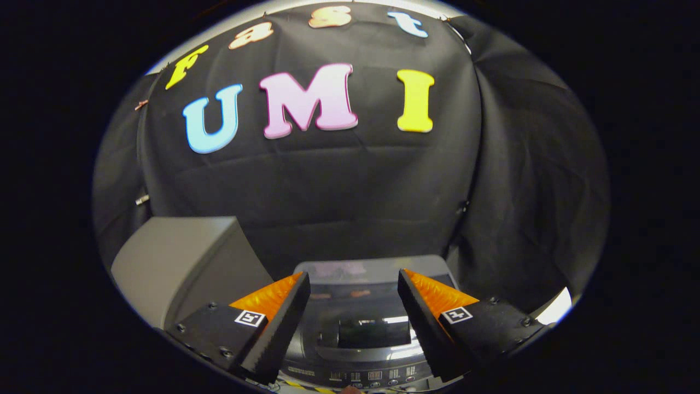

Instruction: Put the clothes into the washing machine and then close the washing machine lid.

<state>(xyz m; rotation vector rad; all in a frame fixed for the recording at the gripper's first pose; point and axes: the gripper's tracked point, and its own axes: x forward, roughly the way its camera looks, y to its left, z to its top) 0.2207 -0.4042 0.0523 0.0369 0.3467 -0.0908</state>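
A dark top-loading washing machine (355, 306) stands below me, seen between my fingers. Its glossy lid (374, 331) lies flat on the top and looks closed, with a light reflected in its window. The control panel (372, 376) is the part of the machine closest to me. My gripper (354, 273) hovers above the machine, open, with a wide gap and nothing between the fingers. I see no clothes.
A grey box-like unit (180, 257) stands to the left of the machine, beyond my left finger. Black cloth (350, 197) hangs close behind the machine and folds around on the right (536, 208).
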